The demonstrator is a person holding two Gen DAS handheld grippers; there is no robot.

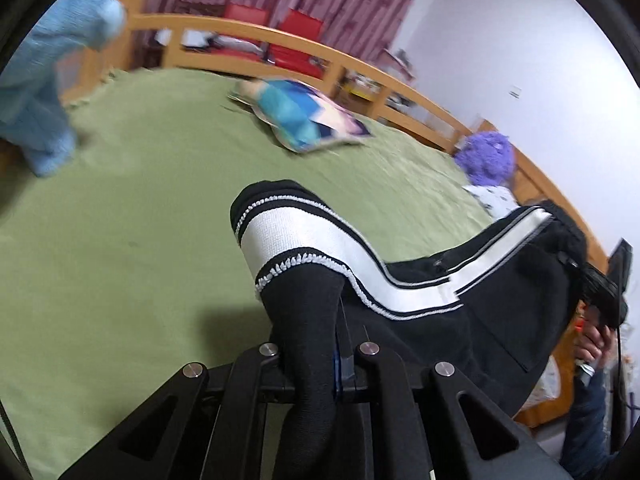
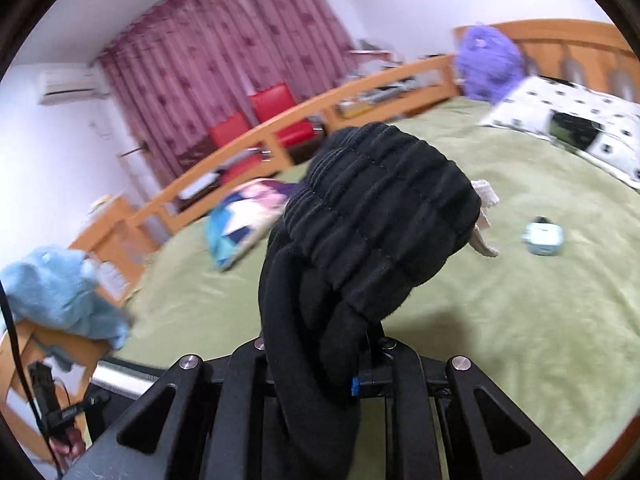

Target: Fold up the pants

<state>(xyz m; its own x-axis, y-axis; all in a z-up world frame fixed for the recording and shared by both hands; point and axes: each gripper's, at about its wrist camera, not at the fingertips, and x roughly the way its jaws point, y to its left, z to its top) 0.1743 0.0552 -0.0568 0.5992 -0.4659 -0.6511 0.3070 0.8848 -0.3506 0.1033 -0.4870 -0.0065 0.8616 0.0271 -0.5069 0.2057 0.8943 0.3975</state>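
- At the near edge of the bed, left wrist view: left gripper, jaws closed down on a fold of the black pants; cloth bunched between the fingers and hanging below the black linkage.
- Same view, just beyond the grip: cuff end of the pants raised above the green bedspread, with a white side stripe edged in white stitching running right along the leg.
- Far right edge, same view: the pants stretch across to the right gripper, held in the person's hand.
- Right wrist view, nearest: right gripper, jaws pinched tight on the ribbed black waistband; cloth piled up over the fingers and lifted clear of the bedspread.
- Just behind the waistband: a pale drawstring end sticking out on its right.
- Middle of the bed: patchwork cushion lying flat; small pale-blue box lying apart on the right.
- Left corner: light-blue plush toy on a wooden stand.
- Head end: purple plush toy against the wooden bed rail, beside a white spotted pillow.
- Beyond the rail: two red chairs, pink patterned curtains, wall air conditioner.
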